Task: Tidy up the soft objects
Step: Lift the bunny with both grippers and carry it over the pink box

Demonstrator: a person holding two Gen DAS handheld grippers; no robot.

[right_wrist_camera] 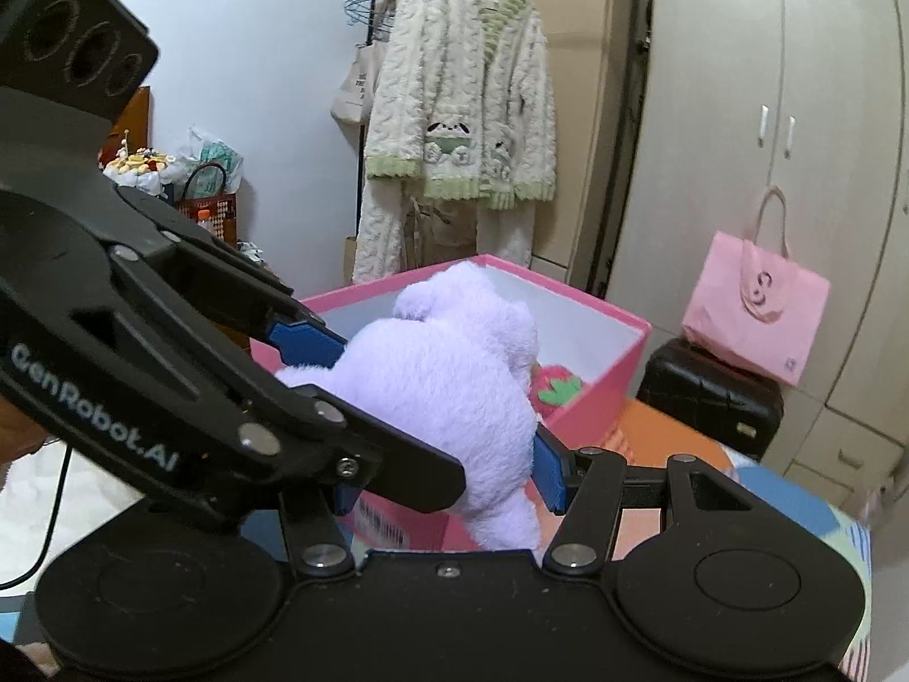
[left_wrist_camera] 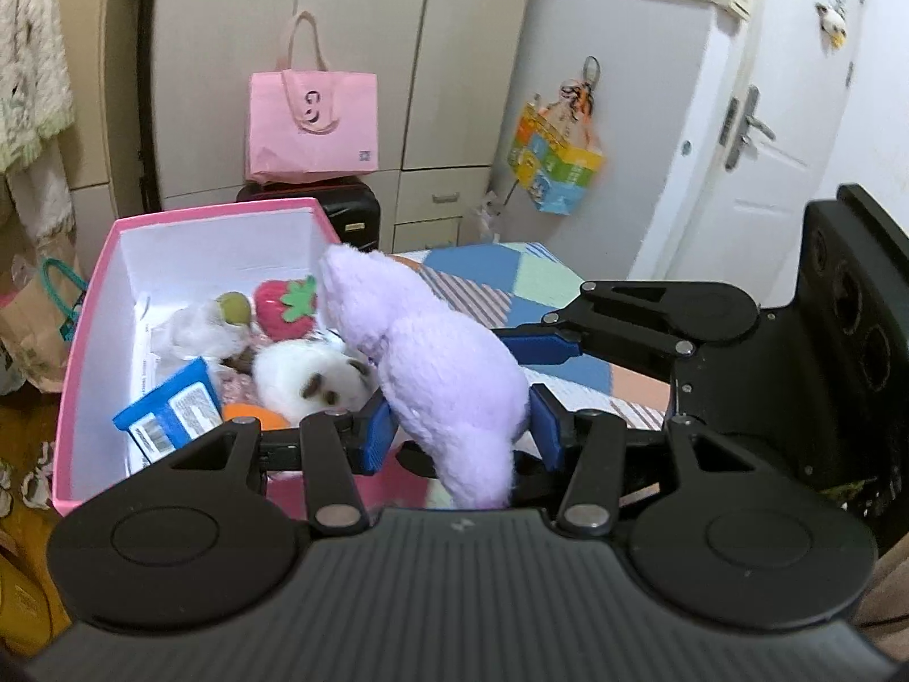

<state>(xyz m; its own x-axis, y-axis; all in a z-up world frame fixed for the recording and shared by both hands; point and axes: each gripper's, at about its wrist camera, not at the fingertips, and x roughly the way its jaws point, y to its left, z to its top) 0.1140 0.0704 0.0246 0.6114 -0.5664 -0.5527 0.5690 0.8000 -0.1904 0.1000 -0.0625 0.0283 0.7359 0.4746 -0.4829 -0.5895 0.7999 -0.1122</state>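
Purple plush over the pink box

We grip the purple plush toy (left_wrist_camera: 437,364) with both the left gripper (left_wrist_camera: 461,426) and the right gripper (right_wrist_camera: 449,483) clenched on it, above the near rim of the pink box (left_wrist_camera: 85,307), where a strawberry plush (left_wrist_camera: 287,307) lies.

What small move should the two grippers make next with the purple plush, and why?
Probably carry the purple plush a little further over the pink box, then open. The left gripper and the right gripper both clamp it, its head already over the rim, its body still outside. The strawberry and white plush leave room inside.
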